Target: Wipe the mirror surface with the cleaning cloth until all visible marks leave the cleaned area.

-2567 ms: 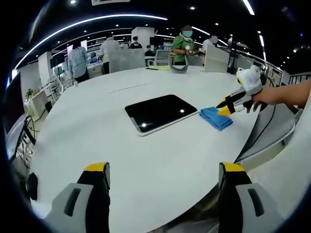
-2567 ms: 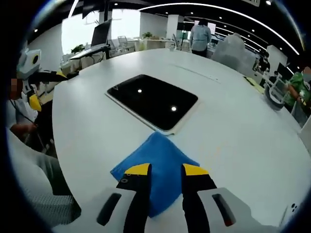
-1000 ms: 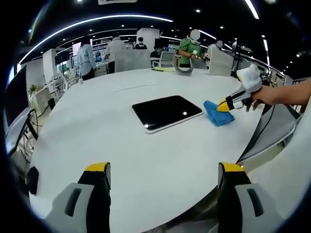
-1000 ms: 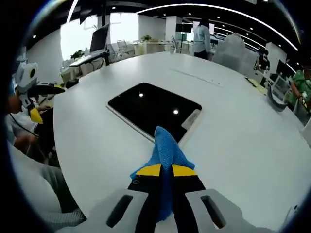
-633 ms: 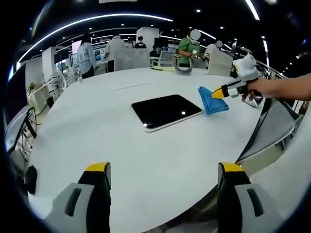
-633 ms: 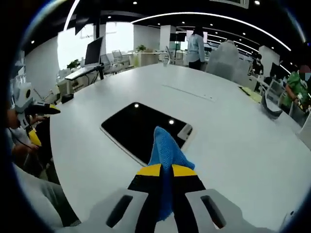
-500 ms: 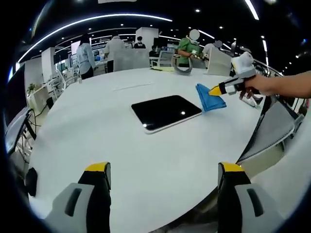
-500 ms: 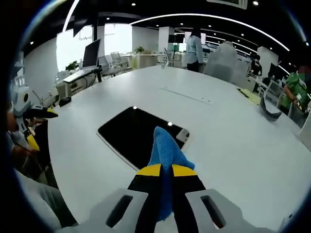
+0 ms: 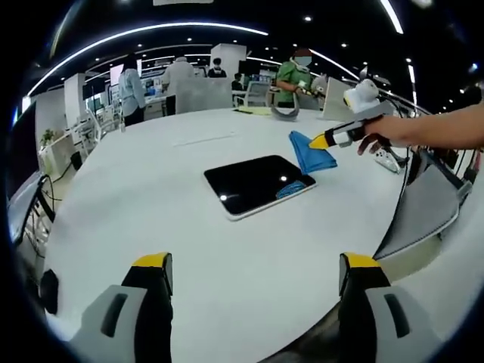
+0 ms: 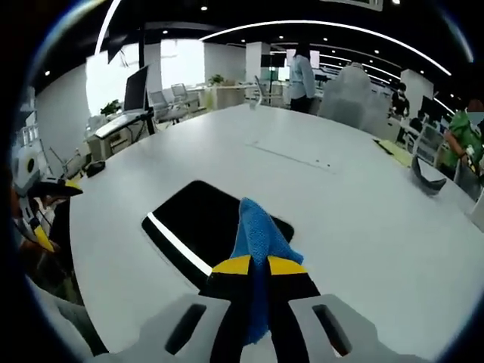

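In the left gripper view, the left hand-held gripper point(image 9: 253, 276) stood at 6 o'clock with its jaws spread wide and nothing between them. It hung over the near edge of the white desk point(image 9: 136, 197), well apart from the work. This idle position probably kept it out of the wiping path while leaving the workspace in sight.

In the right gripper view, the right hand-held gripper point(image 10: 258, 265) rose from 6 o'clock with its yellow-tipped jaws pinched together on the blue cleaning cloth point(image 10: 259, 231). The cloth stood up in a fold above the jaw tips. The grip at 1 end probably left free material to drag across the glass.

Beyond the jaws, the mirror point(image 10: 204, 223) lay flat on the desk as a dark rounded rectangle with a pale edge. It sat between 9 and 12 o'clock of the cloth, and the cloth overlapped its near corner in that view.

In the left gripper view, the mirror point(image 9: 257, 185) lay near the centre of the desk, reflecting ceiling lights. The cloth point(image 9: 308, 153) hung from the right hand-held gripper point(image 9: 321, 141) at 2 o'clock, above the mirror's right end, not yet pressed flat. A blue reflection showed on the glass below it. No marks could be resolved on the surface at this size.

Farther off, people point(image 9: 291, 76) stood at other desks at 12 o'clock.
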`<move>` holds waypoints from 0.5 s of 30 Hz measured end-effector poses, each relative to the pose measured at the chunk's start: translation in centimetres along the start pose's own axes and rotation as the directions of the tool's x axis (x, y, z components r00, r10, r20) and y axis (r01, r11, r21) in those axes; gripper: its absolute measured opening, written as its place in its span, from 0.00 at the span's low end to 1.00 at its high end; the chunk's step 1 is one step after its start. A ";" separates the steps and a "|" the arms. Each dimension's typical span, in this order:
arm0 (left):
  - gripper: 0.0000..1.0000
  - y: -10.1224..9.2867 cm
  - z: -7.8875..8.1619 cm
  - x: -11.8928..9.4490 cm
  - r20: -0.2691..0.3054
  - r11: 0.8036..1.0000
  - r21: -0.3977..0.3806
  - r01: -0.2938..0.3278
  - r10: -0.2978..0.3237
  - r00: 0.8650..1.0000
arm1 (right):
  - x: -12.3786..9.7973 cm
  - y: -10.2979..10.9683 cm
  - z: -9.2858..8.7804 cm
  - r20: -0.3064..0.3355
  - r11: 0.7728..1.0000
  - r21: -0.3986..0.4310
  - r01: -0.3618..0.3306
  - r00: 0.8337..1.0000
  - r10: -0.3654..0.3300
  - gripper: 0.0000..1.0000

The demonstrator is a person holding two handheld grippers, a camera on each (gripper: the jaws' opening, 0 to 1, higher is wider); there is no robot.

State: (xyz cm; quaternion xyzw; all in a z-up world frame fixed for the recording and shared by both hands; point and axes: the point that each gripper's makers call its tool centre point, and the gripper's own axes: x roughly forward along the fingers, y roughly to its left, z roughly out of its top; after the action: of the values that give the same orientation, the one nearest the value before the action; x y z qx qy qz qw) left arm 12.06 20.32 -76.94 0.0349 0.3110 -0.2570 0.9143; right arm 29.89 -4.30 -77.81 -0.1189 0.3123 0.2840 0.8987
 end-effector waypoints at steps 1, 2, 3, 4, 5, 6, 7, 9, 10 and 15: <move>0.91 0.1 0.0 0.0 -0.001 1.000 -0.003 -0.002 0.002 1.000 | 0.4 -0.1 0.0 -0.005 1.000 -0.002 -0.003 1.000 0.003 0.02; 0.91 0.2 0.0 -0.1 0.000 1.000 -0.010 -0.007 0.007 1.000 | 0.9 -0.1 0.1 -0.007 1.000 -0.004 -0.004 1.000 0.004 0.02; 0.91 0.3 0.1 -0.2 0.003 1.000 -0.013 -0.010 0.010 1.000 | 1.3 -0.1 0.2 -0.011 1.000 -0.005 -0.006 1.000 0.006 0.02; 0.91 0.4 0.1 -0.3 0.005 1.000 -0.014 -0.014 0.014 1.000 | 1.7 -0.2 0.3 -0.015 1.000 -0.007 -0.008 1.000 0.008 0.02; 0.91 0.5 0.1 -0.4 0.005 1.000 -0.017 -0.019 0.019 1.000 | 2.1 -0.2 0.4 -0.015 1.000 -0.008 -0.009 1.000 0.009 0.02; 0.91 0.6 0.1 -0.5 0.005 1.000 -0.021 -0.021 0.021 1.000 | 2.5 -0.2 0.6 -0.015 1.000 -0.005 -0.011 1.000 0.011 0.02; 0.91 0.7 0.1 -0.6 0.006 0.999 -0.026 -0.023 0.023 1.000 | 2.8 -0.3 0.7 -0.015 1.000 -0.003 -0.012 1.000 0.012 0.02; 0.91 0.9 0.0 -0.7 0.001 0.999 -0.025 -0.025 0.026 1.000 | 3.7 -0.4 0.8 -0.019 1.000 0.007 -0.014 1.000 0.014 0.02; 0.91 1.0 0.0 -0.8 -0.001 0.999 -0.021 -0.028 0.028 1.000 | 4.3 -0.5 0.8 -0.022 1.000 0.005 -0.014 1.000 0.014 0.02; 0.91 1.9 0.2 -1.3 0.003 0.998 -0.041 -0.048 0.048 0.999 | 6.3 -0.8 0.6 -0.046 1.000 -0.005 -0.016 0.999 0.016 0.02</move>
State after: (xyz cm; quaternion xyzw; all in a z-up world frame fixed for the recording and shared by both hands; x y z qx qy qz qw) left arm 12.19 22.57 -76.22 0.0232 0.3135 -0.2287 0.9213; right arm 34.67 -1.97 -81.26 -0.1254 0.3329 0.2891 0.8888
